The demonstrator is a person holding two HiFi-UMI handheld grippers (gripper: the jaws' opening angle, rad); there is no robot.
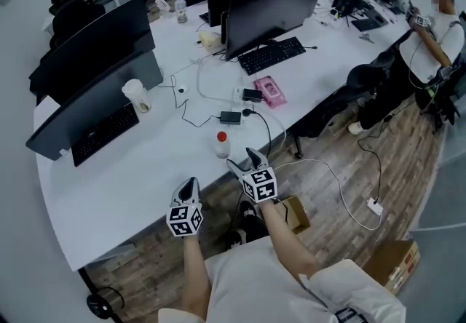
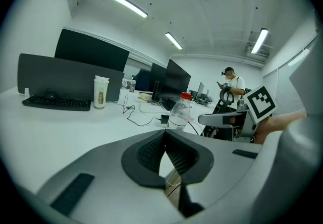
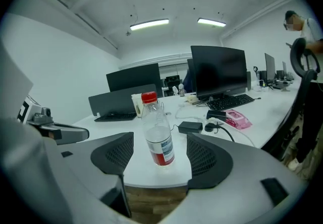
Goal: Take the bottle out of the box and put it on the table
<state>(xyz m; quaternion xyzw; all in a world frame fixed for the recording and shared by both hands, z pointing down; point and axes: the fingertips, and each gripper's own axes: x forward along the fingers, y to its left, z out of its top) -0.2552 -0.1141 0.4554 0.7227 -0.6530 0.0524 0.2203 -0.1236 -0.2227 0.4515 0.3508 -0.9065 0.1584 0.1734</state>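
A clear plastic bottle point(image 1: 222, 145) with a red cap and a red label band stands upright on the white table point(image 1: 138, 183), close to its front edge. My right gripper point(image 1: 244, 162) is open just short of the table edge. In the right gripper view the bottle point(image 3: 157, 132) stands between and a little beyond the two pads point(image 3: 119, 153), touching neither. My left gripper point(image 1: 191, 185) hovers at the table edge to the left, shut with nothing in it. The left gripper view shows the bottle point(image 2: 180, 112) ahead and slightly right of the left gripper point(image 2: 164, 138).
Behind the bottle lie a black power adapter point(image 1: 230, 117) with cables, a pink packet point(image 1: 269, 91), keyboards, monitors point(image 1: 268, 10) and a white cup point(image 1: 136, 95). A small cardboard box point(image 1: 295, 213) sits on the wooden floor under my right arm, another point(image 1: 393, 263) farther right. A person point(image 1: 437, 27) sits at the far right.
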